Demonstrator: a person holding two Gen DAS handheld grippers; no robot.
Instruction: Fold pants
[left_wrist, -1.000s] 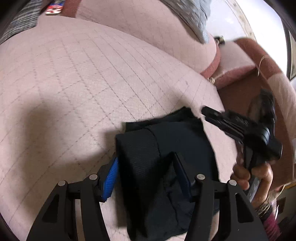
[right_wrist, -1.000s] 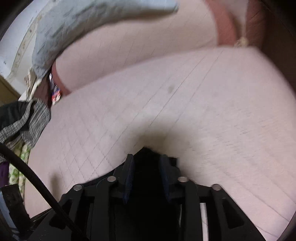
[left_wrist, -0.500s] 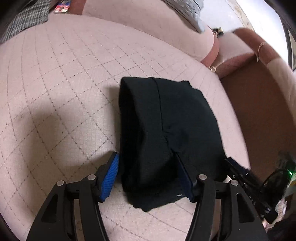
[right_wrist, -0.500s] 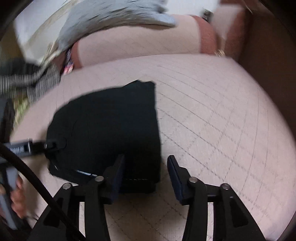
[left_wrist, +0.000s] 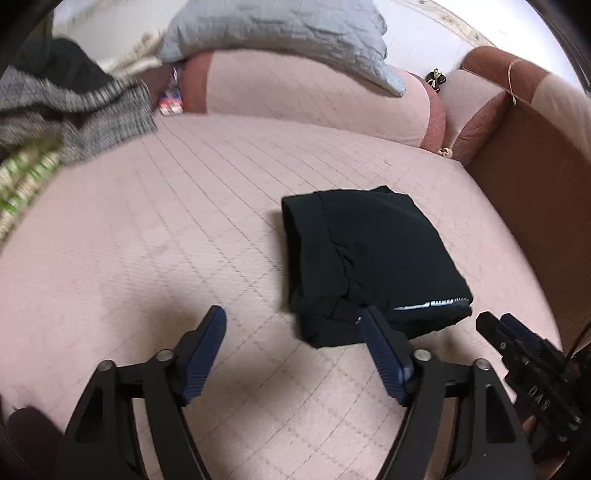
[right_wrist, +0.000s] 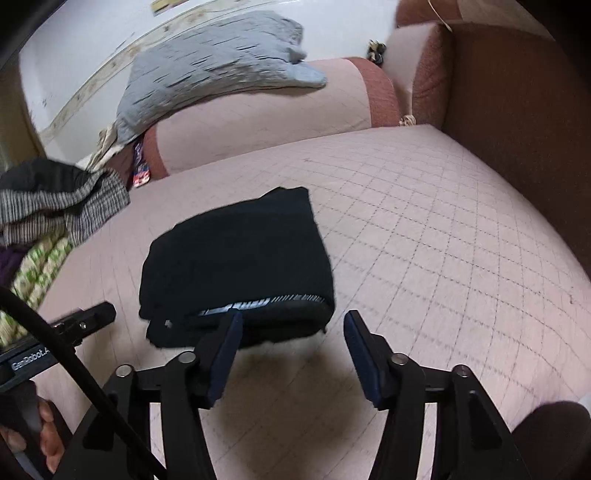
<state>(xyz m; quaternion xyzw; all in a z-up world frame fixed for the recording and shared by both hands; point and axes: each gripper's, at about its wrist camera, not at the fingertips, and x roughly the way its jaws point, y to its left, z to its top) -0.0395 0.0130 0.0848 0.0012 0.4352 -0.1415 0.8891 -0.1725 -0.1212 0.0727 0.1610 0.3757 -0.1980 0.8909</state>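
1. The black pants (left_wrist: 373, 258) lie folded into a compact bundle on the pink quilted sofa seat (left_wrist: 166, 240), with a thin reflective strip along the near edge in both views (right_wrist: 236, 266).
2. Your left gripper (left_wrist: 293, 332) sits just short of the bundle's near left corner. Its jaws have just been opening and now stand spread wide; nothing is between them but bare quilt. The right blue pad (left_wrist: 384, 354) overlaps the near hem in the picture, but I cannot tell if it touches the cloth.
3. Your right gripper (right_wrist: 293, 332) sits just short of the bundle's near right corner. Its jaws have also just been opening and stand apart with only quilt between them. The left pad (right_wrist: 225, 350) crosses the hem in the picture; contact is unclear.
4. So the pants lie ahead of both claws, free of any pinch, to the right of the left one's centre and to the left of the right one's.
5. Each gripper shows at the edge of the other's view, with your fingers (right_wrist: 48, 443) wrapped round the left handle.
6. Beyond the pants is the pink bolster cushion (left_wrist: 314, 96) with a grey quilted pillow (left_wrist: 280, 29) on top.
7. At the seat's far left edge sits a heap of clothes (left_wrist: 66, 107), grey checked fabric uppermost.
8. The brown armrest (right_wrist: 517, 129) bounds the seat on the right.
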